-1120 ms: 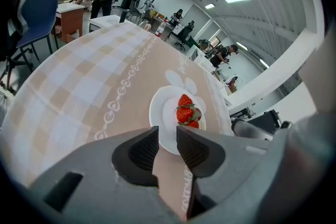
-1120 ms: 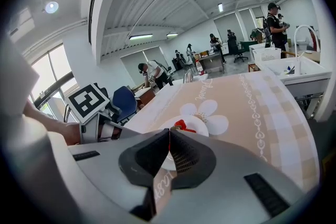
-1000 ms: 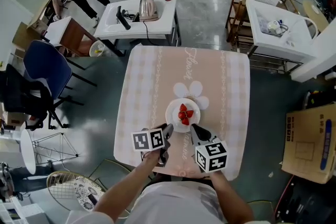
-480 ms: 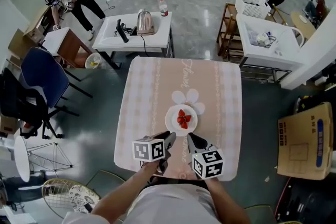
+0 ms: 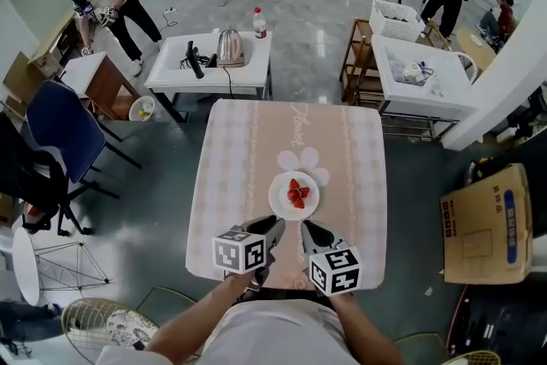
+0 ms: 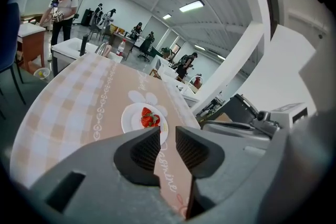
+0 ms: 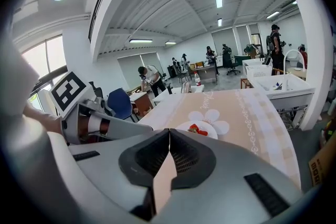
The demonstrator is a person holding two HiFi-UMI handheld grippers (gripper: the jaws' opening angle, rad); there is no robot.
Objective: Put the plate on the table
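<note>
A white plate (image 5: 282, 199) with red strawberries (image 5: 297, 193) rests on the pink checked tablecloth of the table (image 5: 248, 158), just below a white flower print. Both grippers hover over the table's near edge, just short of the plate. My left gripper (image 5: 272, 225) has its jaws a narrow gap apart with nothing between them; its view shows the plate (image 6: 131, 120) and strawberries (image 6: 148, 118) beyond the left gripper's pads (image 6: 168, 136). My right gripper (image 5: 306, 228) is shut and empty. In its own view the right gripper (image 7: 169, 134) has its tips touching, with the plate (image 7: 209, 132) ahead.
A white side table (image 5: 171, 73) with a kettle (image 5: 229, 47) and a bottle (image 5: 256, 21) stands beyond the far edge. A blue chair (image 5: 51, 128) is at the left. At the right are a white table with a basket (image 5: 395, 17) and a cardboard box (image 5: 483, 226). People stand farther off.
The head camera has lifted and takes in more of the room. Both grippers have drawn back a little toward the near edge. The plate has stayed in place on the table.
</note>
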